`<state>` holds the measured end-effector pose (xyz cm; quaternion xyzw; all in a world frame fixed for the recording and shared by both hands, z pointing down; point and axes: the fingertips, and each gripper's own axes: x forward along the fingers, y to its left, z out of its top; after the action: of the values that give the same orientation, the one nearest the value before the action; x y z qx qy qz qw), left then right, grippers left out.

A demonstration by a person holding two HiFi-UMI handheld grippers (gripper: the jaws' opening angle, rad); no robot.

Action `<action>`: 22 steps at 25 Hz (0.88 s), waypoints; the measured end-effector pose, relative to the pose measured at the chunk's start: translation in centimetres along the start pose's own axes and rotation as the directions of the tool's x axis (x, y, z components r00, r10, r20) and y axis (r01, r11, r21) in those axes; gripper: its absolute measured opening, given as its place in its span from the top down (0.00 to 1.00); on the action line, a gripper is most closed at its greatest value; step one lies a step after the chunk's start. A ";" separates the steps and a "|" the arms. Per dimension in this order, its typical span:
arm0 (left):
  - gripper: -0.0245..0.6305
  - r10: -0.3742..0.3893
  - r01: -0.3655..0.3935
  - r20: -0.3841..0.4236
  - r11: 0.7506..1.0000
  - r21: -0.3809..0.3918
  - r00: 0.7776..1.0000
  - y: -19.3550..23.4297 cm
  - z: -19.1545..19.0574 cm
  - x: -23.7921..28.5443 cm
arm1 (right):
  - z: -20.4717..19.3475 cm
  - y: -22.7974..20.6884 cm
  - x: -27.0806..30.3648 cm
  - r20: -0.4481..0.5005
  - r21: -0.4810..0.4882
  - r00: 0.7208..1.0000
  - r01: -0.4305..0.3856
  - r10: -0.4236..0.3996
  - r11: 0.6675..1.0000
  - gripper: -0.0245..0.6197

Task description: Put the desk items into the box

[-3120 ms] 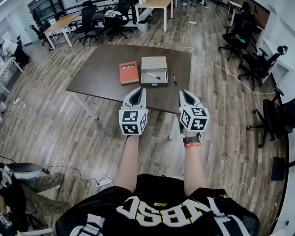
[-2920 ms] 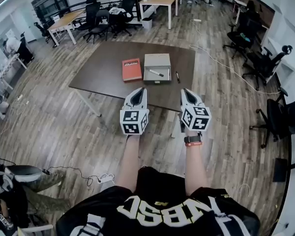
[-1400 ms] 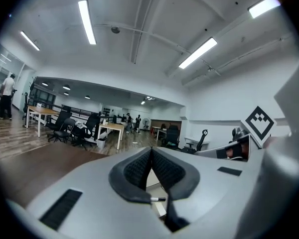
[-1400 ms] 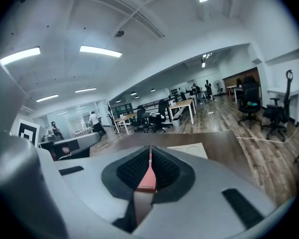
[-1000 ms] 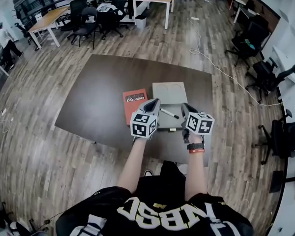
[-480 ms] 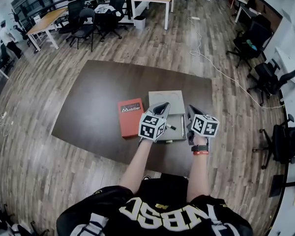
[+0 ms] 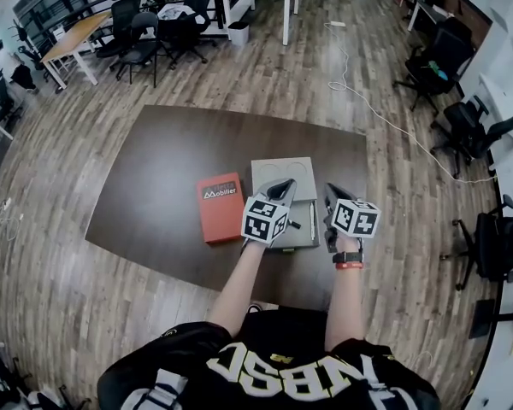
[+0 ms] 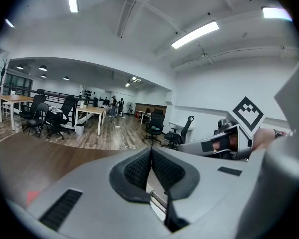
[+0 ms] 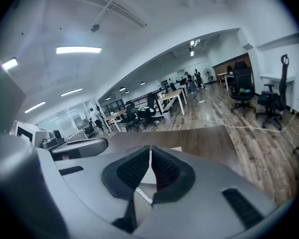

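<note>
**Both jaws clenched and empty at the open box**

The dark brown table [image 7: 162,186] in front of you carries everything. On its near right part sits the grey box [image 7: 280,169], with its lid laid open flat on the far side and the tray toward you. The red book [image 7: 219,210] lies flat just beside the box's left wall, cover up.

Your left gripper [image 7: 284,188] hangs over the tray, pointing away from you. In the left gripper view its black pads [image 8: 139,169] are pressed together at the tips with nothing between them. The book lies off to the left of these jaws and clear of them, and the box is directly beneath.

Your right gripper [image 7: 331,195] hovers just off the box's right side, near the left one but not touching it. Its pads [image 9: 165,167] are also closed on each other and hold nothing.

In the head view, the dark end of a marker [image 7: 296,225] shows in the tray beside your left gripper's marker cube. In the right gripper view, a white pen [image 9: 142,195] lies below the closed tips, under the jaws and not between them. You cannot tell from these views whether it is that same marker.
</note>
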<state>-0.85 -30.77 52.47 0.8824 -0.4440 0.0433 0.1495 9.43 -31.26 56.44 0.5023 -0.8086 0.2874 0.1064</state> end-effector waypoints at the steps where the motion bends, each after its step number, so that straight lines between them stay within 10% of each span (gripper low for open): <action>1: 0.94 -0.003 0.003 -0.007 1.000 -0.001 1.000 -0.1 -0.3 0.3 | -0.1 -0.3 -0.1 -0.004 -0.002 1.000 0.006 -0.006 1.000 0.93; 22: 0.94 -0.084 0.075 -0.240 0.996 -0.049 0.967 -3.7 -9.2 10.7 | -10.5 -13.2 2.1 -0.320 0.053 0.945 0.097 -0.075 0.994 0.86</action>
<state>9.00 -34.18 62.60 0.8845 -0.3876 0.1359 0.2214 18.78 -31.27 70.65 0.4878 -0.7479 0.3870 0.2302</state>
